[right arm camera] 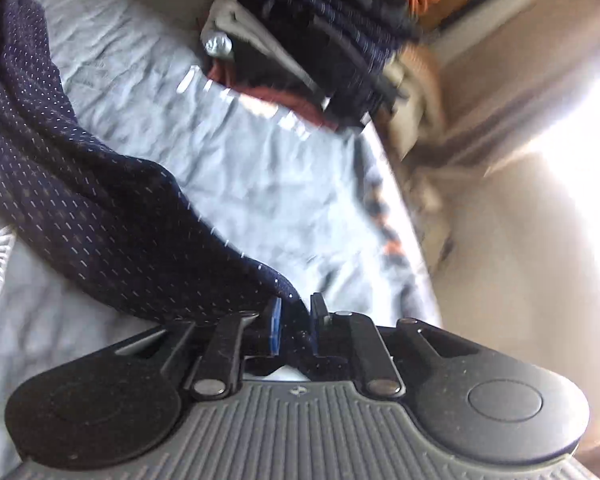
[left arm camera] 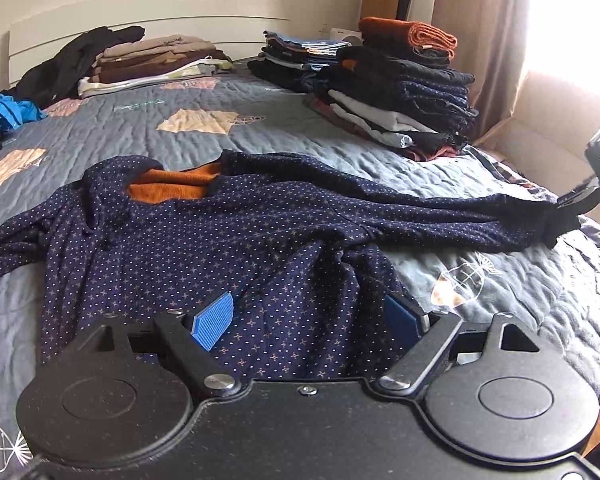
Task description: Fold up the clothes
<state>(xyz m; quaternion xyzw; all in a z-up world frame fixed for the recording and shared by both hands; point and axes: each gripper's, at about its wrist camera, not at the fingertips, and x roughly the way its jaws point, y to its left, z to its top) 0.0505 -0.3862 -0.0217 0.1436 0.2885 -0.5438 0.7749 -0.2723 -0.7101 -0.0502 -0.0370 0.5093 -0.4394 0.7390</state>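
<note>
- The navy dotted top point(left arm camera: 228, 232) lies spread face-up on the bed point(left arm camera: 172, 136), across the middle of the left wrist view, its orange lining point(left arm camera: 172, 186) showing at the neck; laid flat like this, it looks ready for its sleeves to be folded in.
- The left claw point(left arm camera: 308, 316) sits at the bottom centre of its view with its blue pads point(left arm camera: 212, 320) wide apart, hem fabric lying loose between them. It is released, gripping nothing, probably parked at the hem to steady or wait.
- The right claw point(right arm camera: 296, 320), at lower centre of its own view, has the cuff end of the right sleeve point(right arm camera: 100, 216) bunched between its narrow-set fingers. Whether the pads press the cloth or have let go I cannot tell; the blur hides it.
- In the left view that same sleeve point(left arm camera: 440, 216) is drawn out straight toward the right edge, where the right claw point(left arm camera: 576, 200) meets its cuff, likely stretched to take out slack before folding.
- Folded stacks point(left arm camera: 404, 96) at upper right and point(left arm camera: 156, 60) at upper left keep finished clothes clear of the working space.
</note>
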